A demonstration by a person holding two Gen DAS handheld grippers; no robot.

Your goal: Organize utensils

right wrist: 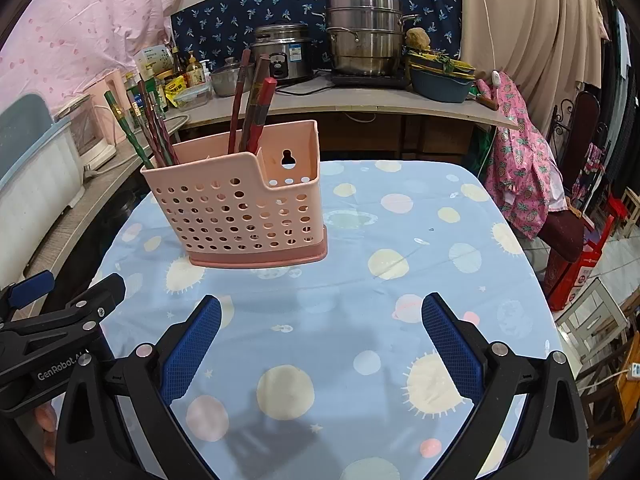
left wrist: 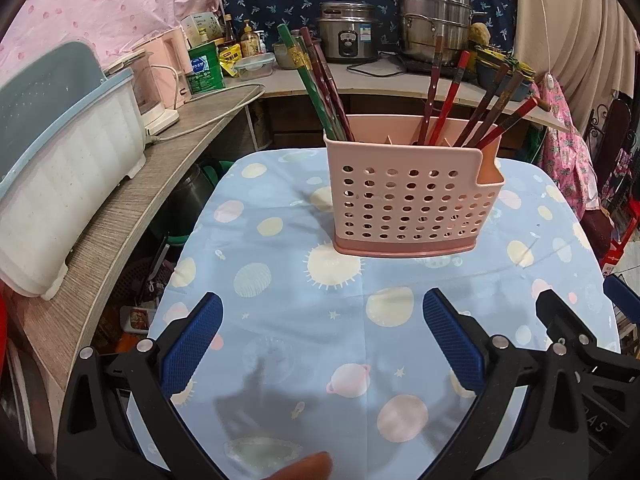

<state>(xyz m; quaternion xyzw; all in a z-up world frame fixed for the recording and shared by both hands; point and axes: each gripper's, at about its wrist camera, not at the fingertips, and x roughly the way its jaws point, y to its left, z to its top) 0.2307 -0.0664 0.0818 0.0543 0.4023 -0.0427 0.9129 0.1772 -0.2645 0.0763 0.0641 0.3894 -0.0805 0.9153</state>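
Over the near edge of the bench I hold the left gripper point(left wrist: 322, 328) and right gripper point(right wrist: 321, 330) side by side, both with fingers spread wide and nothing between them. Beyond them, toward the far edge on the planet-print cloth point(left wrist: 304, 344), stands the pink utensil holder point(left wrist: 404, 204), upright, with chopsticks point(left wrist: 324, 84) leaning inside at both ends.

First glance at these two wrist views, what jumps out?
The pink perforated plastic utensil holder standing upright mid-table on the pale blue planet-print tablecloth, with red, brown and green chopsticks fanning out of its compartments. Both the left gripper and the right gripper hover open and empty in front of it. Behind, stacked steel steamer pots crowd the counter.
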